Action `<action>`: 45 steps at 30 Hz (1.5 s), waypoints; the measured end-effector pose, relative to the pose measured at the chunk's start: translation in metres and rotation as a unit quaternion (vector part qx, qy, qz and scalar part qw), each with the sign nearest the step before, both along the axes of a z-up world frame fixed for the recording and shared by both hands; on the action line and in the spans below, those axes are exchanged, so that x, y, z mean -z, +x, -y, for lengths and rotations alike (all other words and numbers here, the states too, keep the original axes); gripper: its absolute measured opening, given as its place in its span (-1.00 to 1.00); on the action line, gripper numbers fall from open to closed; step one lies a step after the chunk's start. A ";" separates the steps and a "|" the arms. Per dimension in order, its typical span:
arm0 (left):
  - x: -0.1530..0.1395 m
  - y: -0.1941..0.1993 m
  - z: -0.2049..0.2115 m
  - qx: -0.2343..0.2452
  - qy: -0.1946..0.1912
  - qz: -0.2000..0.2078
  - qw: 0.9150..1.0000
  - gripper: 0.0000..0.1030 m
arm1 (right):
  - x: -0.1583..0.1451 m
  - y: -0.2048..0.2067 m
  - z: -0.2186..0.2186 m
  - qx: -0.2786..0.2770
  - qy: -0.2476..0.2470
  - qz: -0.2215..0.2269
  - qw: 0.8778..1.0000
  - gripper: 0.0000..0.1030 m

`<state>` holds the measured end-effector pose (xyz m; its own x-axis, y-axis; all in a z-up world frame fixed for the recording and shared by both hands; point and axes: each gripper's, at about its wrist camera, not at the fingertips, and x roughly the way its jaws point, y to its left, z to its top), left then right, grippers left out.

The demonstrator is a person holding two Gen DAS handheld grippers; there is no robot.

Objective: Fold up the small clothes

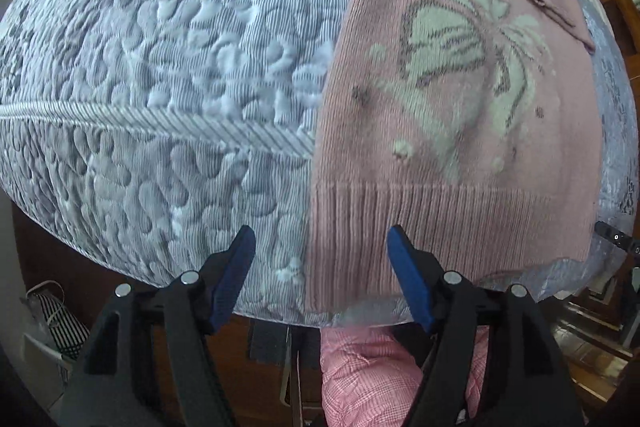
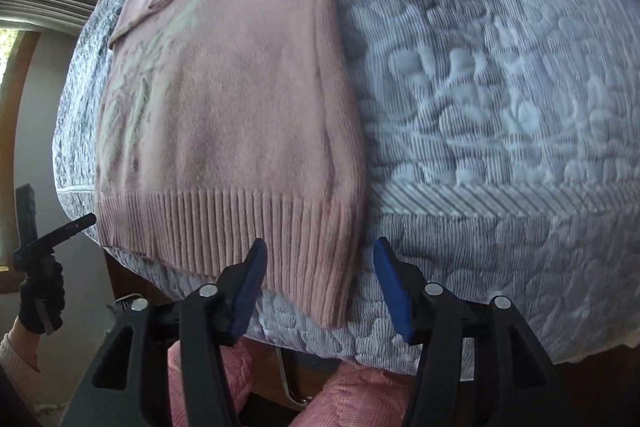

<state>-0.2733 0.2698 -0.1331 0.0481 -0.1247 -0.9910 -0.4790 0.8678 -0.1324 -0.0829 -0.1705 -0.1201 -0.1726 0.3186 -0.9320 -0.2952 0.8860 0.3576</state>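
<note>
Pink sweater (image 1: pixel 452 131), one, on quilted bedspread (image 1: pixel 160 67), left gripper (image 1: pixel 320 247) and right gripper (image 2: pixel 318 259) both apart

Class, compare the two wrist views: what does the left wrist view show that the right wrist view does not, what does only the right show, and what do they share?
Only the left wrist view shows the sweater's cream bow pattern clearly, plus a black-and-white striped item on the floor.

Only the right wrist view shows a gloved hand holding the other tongs, and the sweater's plain folded side edge.

Both show the pink knit sweater lying on a quilted grey bedcover, its ribbed hem nearest, and open blue-padded tongs: left tongs, right tongs.
</note>
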 end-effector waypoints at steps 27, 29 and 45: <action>0.005 -0.015 -0.018 -0.066 -0.145 0.063 0.985 -0.85 | -0.014 0.014 0.004 0.044 0.119 -0.051 0.991 -0.81; -0.008 -0.010 -0.022 -0.070 -0.153 0.088 0.982 -0.86 | -0.024 0.027 0.007 0.060 0.140 -0.046 0.987 -0.81; -0.029 0.106 -0.070 -0.091 -0.121 0.206 0.967 -0.87 | -0.027 0.138 -0.022 0.112 0.196 0.000 0.974 -0.81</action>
